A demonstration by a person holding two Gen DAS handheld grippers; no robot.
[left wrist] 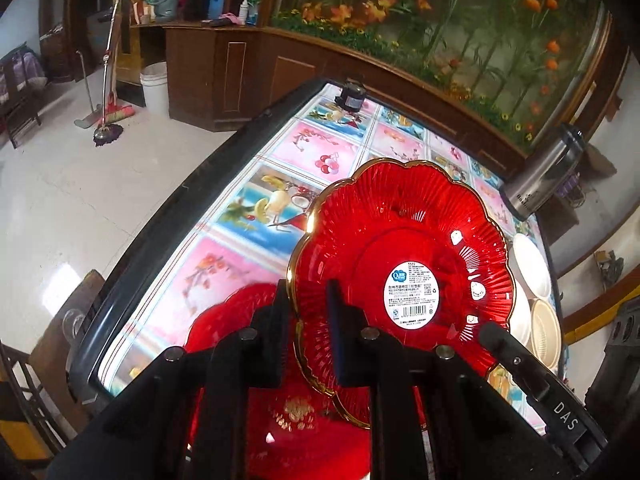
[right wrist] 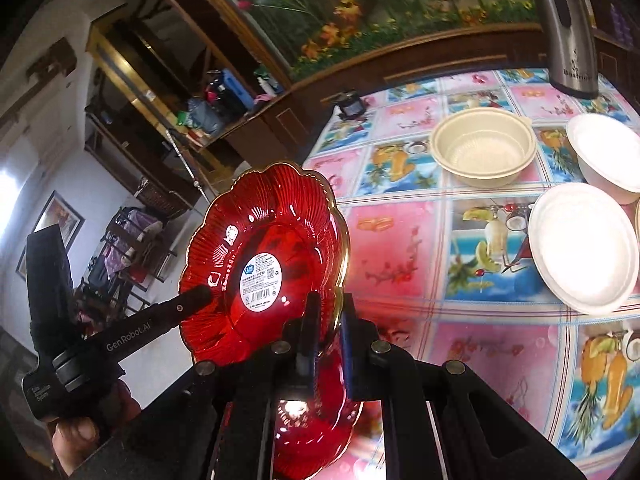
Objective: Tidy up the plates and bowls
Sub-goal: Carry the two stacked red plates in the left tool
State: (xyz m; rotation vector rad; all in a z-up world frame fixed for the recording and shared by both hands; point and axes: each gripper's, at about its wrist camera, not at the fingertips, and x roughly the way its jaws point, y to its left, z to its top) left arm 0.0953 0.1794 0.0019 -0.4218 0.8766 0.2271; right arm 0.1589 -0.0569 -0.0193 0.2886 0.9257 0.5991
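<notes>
A red scalloped plate [left wrist: 404, 248] with a gold rim and a white label is held tilted above the table. My left gripper [left wrist: 308, 292] is shut on its near rim. My right gripper [right wrist: 330, 308] is shut on the rim of the same plate [right wrist: 260, 240]. A second red plate [left wrist: 240, 320] lies flat on the table beneath; it also shows in the right wrist view [right wrist: 320, 420]. A cream bowl [right wrist: 482, 152] and two white bowls [right wrist: 584, 246] [right wrist: 608, 152] sit on the table to the right.
The table [left wrist: 240, 208] has a fruit-print cloth and a dark edge. A steel thermos [right wrist: 568, 28] stands at the far right, a small black device [left wrist: 351, 96] at the far edge. White and cream bowls [left wrist: 532, 268] sit right of the plate. A wooden cabinet lies beyond.
</notes>
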